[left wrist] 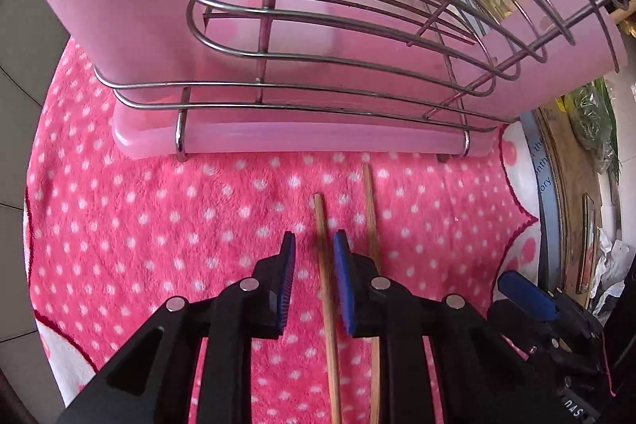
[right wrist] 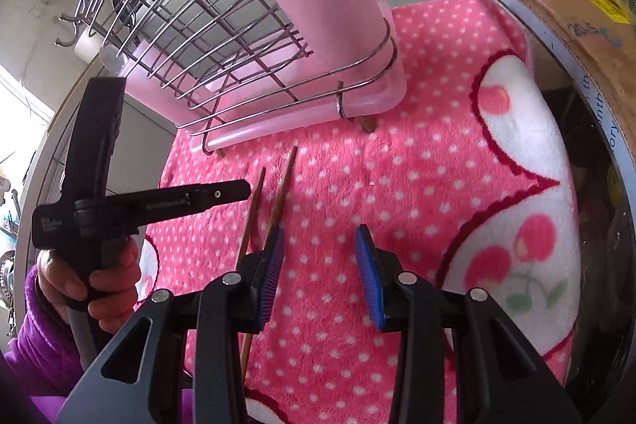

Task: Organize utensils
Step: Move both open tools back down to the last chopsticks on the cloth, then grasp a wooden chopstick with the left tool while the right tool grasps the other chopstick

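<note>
Two thin wooden chopsticks (left wrist: pixel 326 289) are lying side by side on the pink polka-dot blanket (left wrist: pixel 159 225), just near of the wire utensil rack (left wrist: pixel 318 26); the left hand-held gripper (left wrist: pixel 314 285) is straddling one, jaws partly open, not gripping; the right hand-held gripper (right wrist: pixel 320 273) is standing partly open, empty; writing on the cardboard box (right wrist: pixel 576 38) is illegible.

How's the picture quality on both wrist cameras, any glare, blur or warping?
Left wrist view: sharp, evenly lit, fisheye bends the wire rack into arcs, dark corners. Right wrist view: also sharp, a blown-out bright patch at the left edge, the pink blanket bulging with the lens; the chopsticks stay crisp.
</note>
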`<action>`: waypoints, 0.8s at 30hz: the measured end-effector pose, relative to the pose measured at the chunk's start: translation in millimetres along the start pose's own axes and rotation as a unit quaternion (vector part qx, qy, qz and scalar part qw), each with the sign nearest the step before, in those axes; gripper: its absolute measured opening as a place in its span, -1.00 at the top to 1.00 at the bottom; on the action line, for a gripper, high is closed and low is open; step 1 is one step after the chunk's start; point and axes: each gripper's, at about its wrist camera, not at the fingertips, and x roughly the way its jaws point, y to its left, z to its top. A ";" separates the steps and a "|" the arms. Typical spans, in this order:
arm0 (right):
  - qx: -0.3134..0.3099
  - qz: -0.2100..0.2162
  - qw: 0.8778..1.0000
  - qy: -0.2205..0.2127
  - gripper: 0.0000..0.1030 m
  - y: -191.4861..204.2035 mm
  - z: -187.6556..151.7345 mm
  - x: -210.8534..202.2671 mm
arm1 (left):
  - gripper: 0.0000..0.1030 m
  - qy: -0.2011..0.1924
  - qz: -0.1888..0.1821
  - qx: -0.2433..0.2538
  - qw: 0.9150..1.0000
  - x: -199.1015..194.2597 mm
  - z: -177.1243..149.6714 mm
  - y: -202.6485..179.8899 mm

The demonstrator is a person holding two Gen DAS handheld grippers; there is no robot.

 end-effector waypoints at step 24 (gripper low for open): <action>-0.057 -0.039 0.996 0.053 0.36 55.9 36.0 74.6 | 0.89 -0.052 0.019 -0.074 0.996 -25.7 -1.9 62.3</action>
